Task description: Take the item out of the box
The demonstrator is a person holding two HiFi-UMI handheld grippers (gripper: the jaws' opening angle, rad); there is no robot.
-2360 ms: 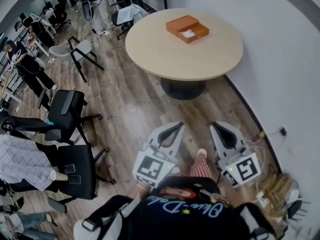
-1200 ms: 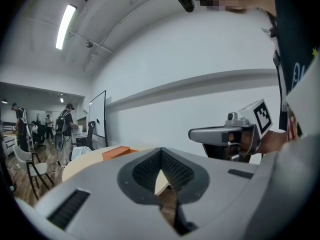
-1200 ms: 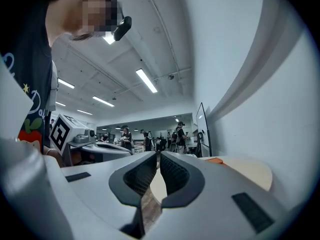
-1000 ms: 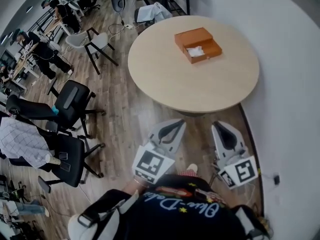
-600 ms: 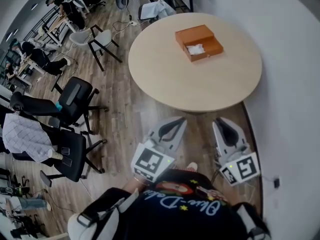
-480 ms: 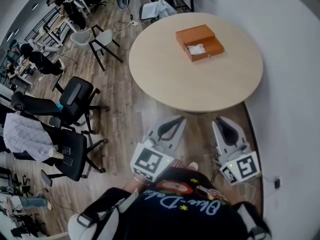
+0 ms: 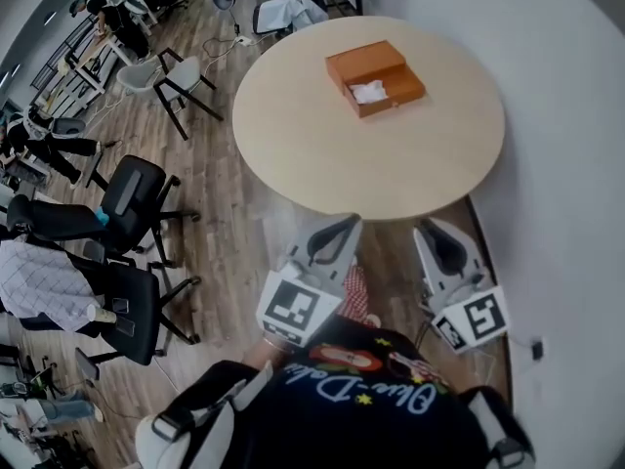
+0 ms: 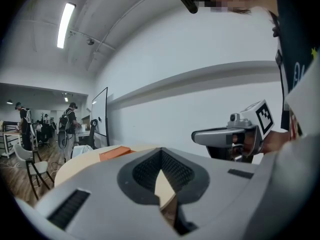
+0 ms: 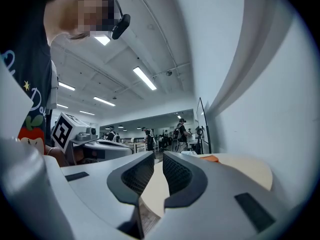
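Note:
An open orange box [image 7: 376, 76] lies on the far side of a round wooden table [image 7: 322, 154], with a white crumpled item [image 7: 368, 91] in its tray. Both grippers hang over the floor at the table's near edge, well short of the box. My left gripper [image 7: 350, 221] is shut with nothing in it, its tips touching [image 8: 160, 154]. My right gripper [image 7: 425, 227] is also shut and empty, with only a thin slit between its pads [image 9: 156, 158]. In both gripper views the box [image 8: 114, 154] [image 9: 210, 158] appears as a low orange strip far ahead.
A white wall curves along the right side. Black office chairs [image 7: 132, 198] [image 7: 146, 311] stand on the wooden floor to the left, and a white chair [image 7: 171, 76] sits beyond them. People are at desks in the far-left background. A cloth-draped chair [image 7: 288, 13] stands behind the table.
I have come closer to the table: its near edge now reaches the gripper tips in the head view. Both grippers stay shut and empty, and the box has not been touched.

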